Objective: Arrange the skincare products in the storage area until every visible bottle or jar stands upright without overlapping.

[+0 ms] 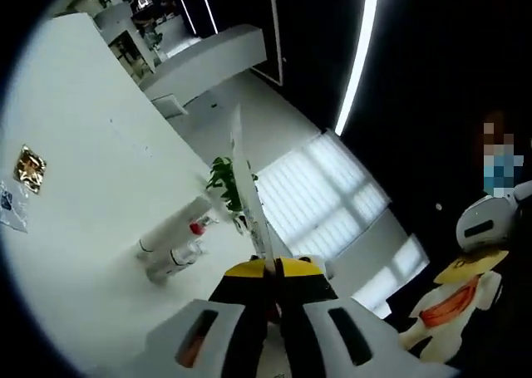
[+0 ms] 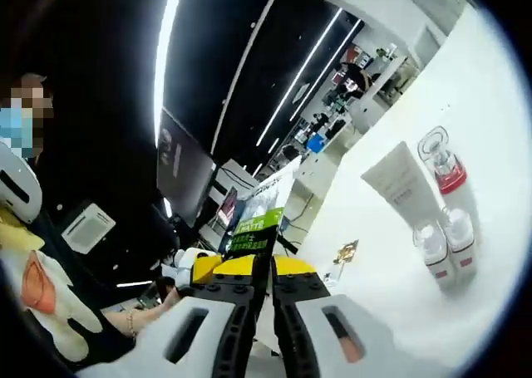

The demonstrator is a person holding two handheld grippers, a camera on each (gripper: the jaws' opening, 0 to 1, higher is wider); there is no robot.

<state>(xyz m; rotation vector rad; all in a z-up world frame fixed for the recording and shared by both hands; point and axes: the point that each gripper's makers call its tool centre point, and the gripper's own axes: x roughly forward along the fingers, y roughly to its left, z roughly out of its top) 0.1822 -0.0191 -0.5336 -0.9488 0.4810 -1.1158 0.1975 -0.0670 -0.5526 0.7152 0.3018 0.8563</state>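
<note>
Left gripper view: the left claw point(image 1: 273, 272) is clenched, its yellow-tipped jaws pressed together with nothing visibly held. To its left, on the white tabletop point(image 1: 75, 145), a white tube point(image 1: 174, 225) and a red-capped bottle point(image 1: 176, 260) sit close together.

Right gripper view: the right claw point(image 2: 268, 270) is likewise clenched and holds nothing. To its right stand a white tube point(image 2: 397, 184), a clear-capped red-collared bottle point(image 2: 449, 174) and two small white bottles point(image 2: 447, 243), closely grouped.
</note>
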